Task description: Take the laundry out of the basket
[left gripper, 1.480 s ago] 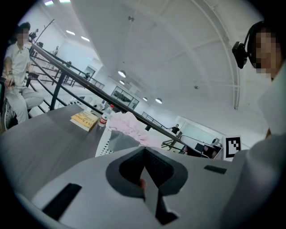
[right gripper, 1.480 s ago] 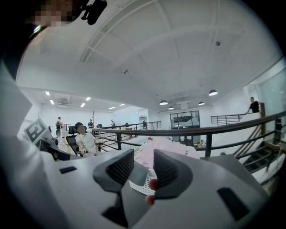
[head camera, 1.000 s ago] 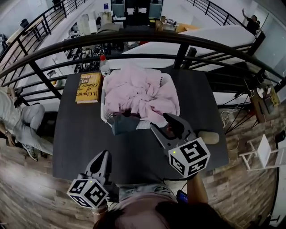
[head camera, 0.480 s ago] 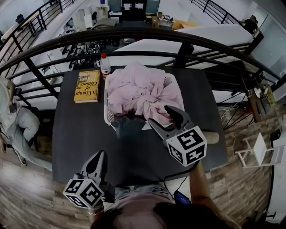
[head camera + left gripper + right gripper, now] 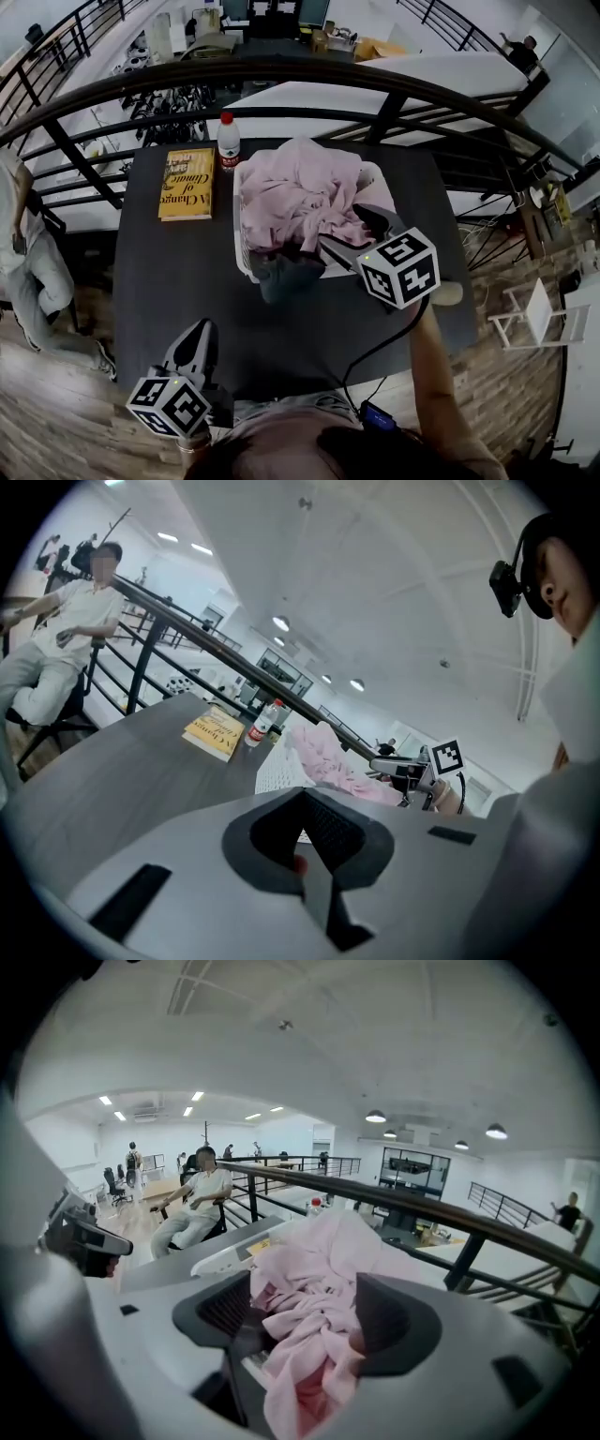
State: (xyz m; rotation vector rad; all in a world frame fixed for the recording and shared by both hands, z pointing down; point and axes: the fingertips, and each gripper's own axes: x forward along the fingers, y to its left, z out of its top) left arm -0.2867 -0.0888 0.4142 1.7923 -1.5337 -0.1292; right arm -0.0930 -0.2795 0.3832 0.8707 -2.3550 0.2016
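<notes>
A white mesh basket (image 5: 242,246) stands on the dark table (image 5: 159,272), heaped with pink laundry (image 5: 298,187). A dark grey cloth (image 5: 286,277) hangs over its near rim. My right gripper (image 5: 349,234) reaches into the near right side of the heap. Its jaws have just been opening and stand wide apart. In the right gripper view, pink laundry (image 5: 314,1316) lies loosely between the right gripper's (image 5: 305,1309) pads without being squeezed. My left gripper (image 5: 192,339) hovers near the table's front edge, well short of the basket. It (image 5: 304,803) looks shut, with nothing in it.
A yellow book (image 5: 186,183) lies left of the basket, and a clear bottle with a red cap (image 5: 228,141) stands behind it. A black railing (image 5: 281,75) runs along the table's far side. A seated person (image 5: 23,262) is off to the left.
My right gripper has moved forward from in front of the basket onto the pink heap, and its jaws have spread. The left gripper has shifted a little along the near edge.
</notes>
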